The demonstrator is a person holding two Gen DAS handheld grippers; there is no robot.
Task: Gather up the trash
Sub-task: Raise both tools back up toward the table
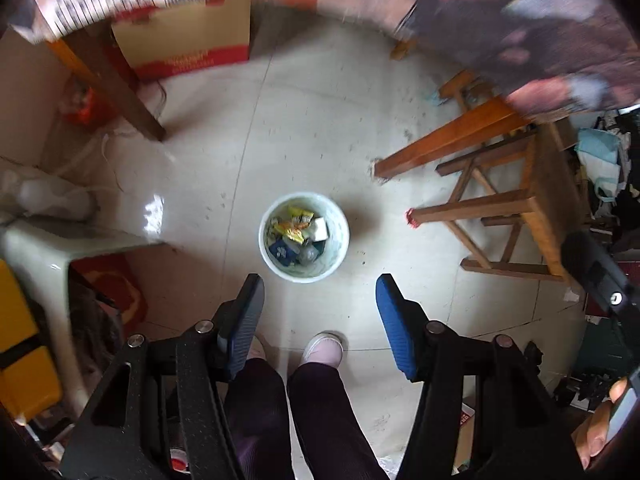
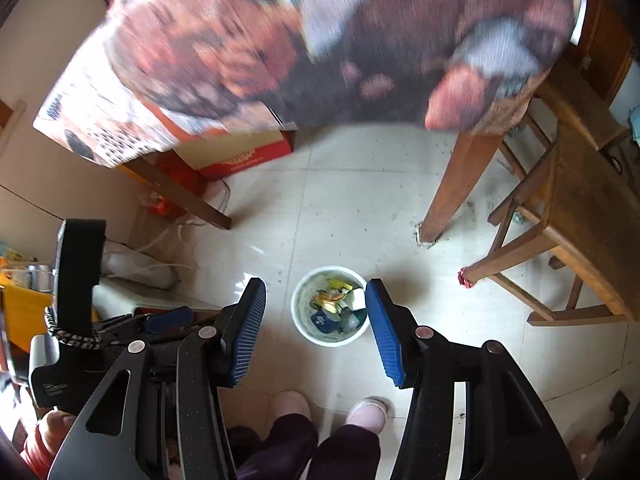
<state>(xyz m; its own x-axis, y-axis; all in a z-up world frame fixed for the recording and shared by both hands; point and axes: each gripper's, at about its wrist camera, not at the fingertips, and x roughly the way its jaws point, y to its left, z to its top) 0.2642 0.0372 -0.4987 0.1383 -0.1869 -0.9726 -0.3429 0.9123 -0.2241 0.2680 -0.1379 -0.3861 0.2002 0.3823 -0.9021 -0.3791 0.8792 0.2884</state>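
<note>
A small white bin point(image 1: 304, 237) stands on the tiled floor, holding several pieces of trash: yellow wrappers point(image 1: 296, 224), a white carton and a blue packet. It also shows in the right wrist view point(image 2: 331, 312). My left gripper point(image 1: 318, 288) hangs high above the bin, open and empty. My right gripper point(image 2: 316, 294) hangs above the same bin, open and empty, its right pad overlapping the bin's rim in view. The left gripper's body point(image 2: 76, 280) shows at the left of the right wrist view.
A table with a patterned cloth point(image 2: 320, 40) overhangs the far side; its wooden legs point(image 2: 452, 184) stand near the bin. A wooden stool point(image 1: 520, 208) is at the right. A cardboard box point(image 1: 188, 40) sits under the table. The person's feet point(image 2: 364, 412) are below the grippers.
</note>
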